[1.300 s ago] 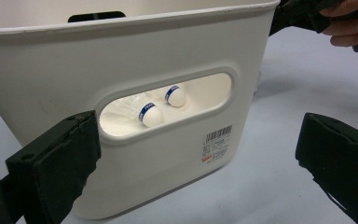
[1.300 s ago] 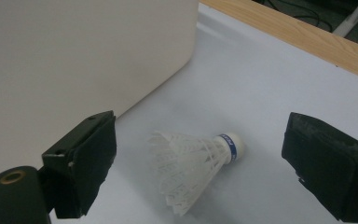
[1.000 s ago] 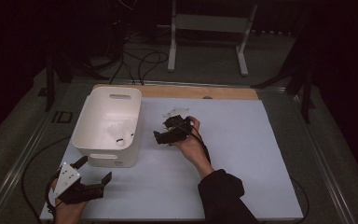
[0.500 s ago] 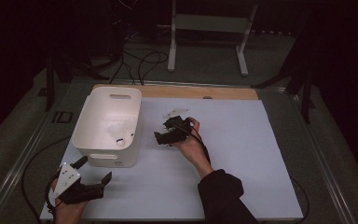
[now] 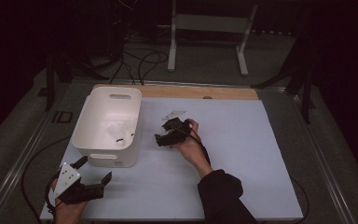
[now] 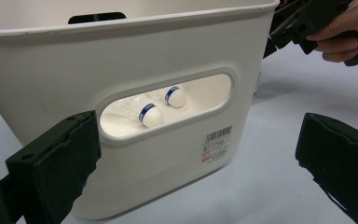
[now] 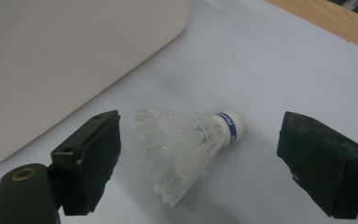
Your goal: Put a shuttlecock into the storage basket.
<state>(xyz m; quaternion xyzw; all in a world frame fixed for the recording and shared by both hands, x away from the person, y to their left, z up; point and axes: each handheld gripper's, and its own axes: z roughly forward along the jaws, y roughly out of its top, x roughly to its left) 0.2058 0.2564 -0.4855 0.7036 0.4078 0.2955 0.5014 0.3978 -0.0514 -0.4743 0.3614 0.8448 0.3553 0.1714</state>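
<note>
In the right gripper view a white shuttlecock (image 7: 186, 147) lies on its side at the centre of the frame, cork end with a blue band pointing right, on the pale table (image 7: 284, 70). The right gripper (image 7: 200, 165) has its jaws wide apart on either side of it, touching nothing. The white bin (image 7: 65, 60) fills the upper left, its rim cut off.

In the high view the shuttlecock is hidden behind the right gripper (image 5: 168, 135) at mid-frame. The left gripper (image 5: 91, 179) sits at lower left, jaws apart and empty. Through the bin's (image 6: 135, 60) handle slot, two more shuttlecocks (image 6: 151, 115) show only their cork ends.
</note>
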